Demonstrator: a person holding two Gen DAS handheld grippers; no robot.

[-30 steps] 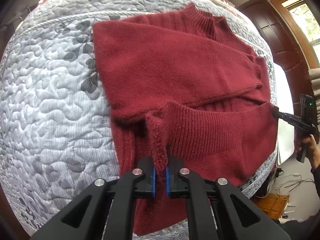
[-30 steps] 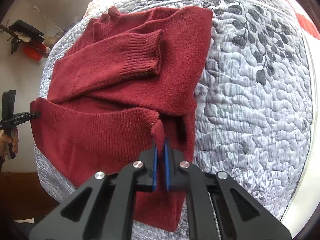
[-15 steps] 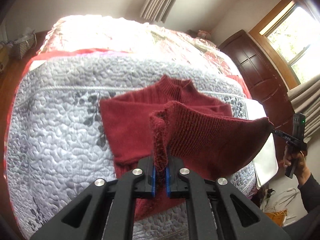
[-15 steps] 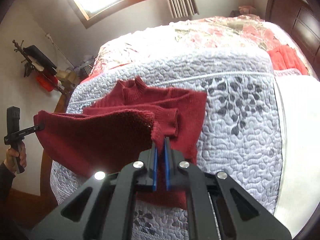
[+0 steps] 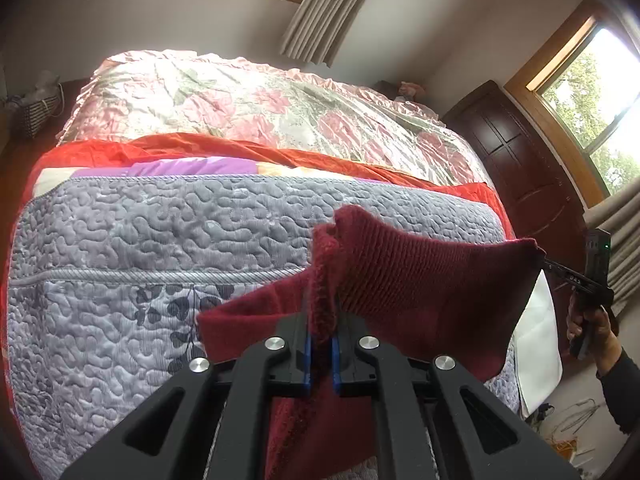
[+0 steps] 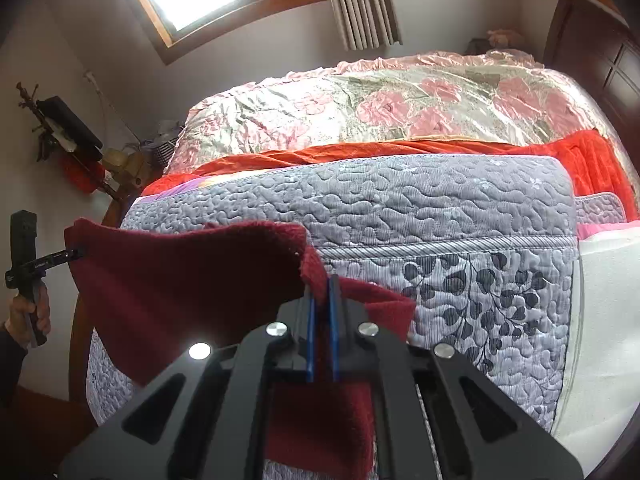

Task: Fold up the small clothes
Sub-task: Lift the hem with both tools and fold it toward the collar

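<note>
Dark red knitted sweater (image 5: 404,280), lifted by its ribbed hem above a grey quilted coverlet (image 5: 140,248) spread on a bed; the hem is stretched in the air between the two grippers, and the rest of the garment hangs down and trails onto the coverlet below. Left gripper (image 5: 320,344): blue-padded fingers pressed together on one hem corner, the fabric bunched and standing upright between the pads. Right gripper (image 6: 322,320): fingers likewise clamped on the opposite hem corner, the knit folding over just above the tips; a further part of the sweater shows between the gripper's black arms lower in the right wrist view. In the left wrist view the right gripper appears at the far right edge, held in the person's hand (image 5: 588,324), its tips pinching the stretched corner; in the right wrist view the left gripper appears at the far left edge in the other hand (image 6: 30,312). Behind the coverlet lie an orange-red blanket (image 6: 400,150) and a pink floral bedspread (image 5: 260,100); the coverlet carries a dark leaf print (image 6: 492,292). Dark wooden door (image 5: 532,176) and a window with beige curtains (image 6: 360,4) stand at the room's walls.
</note>
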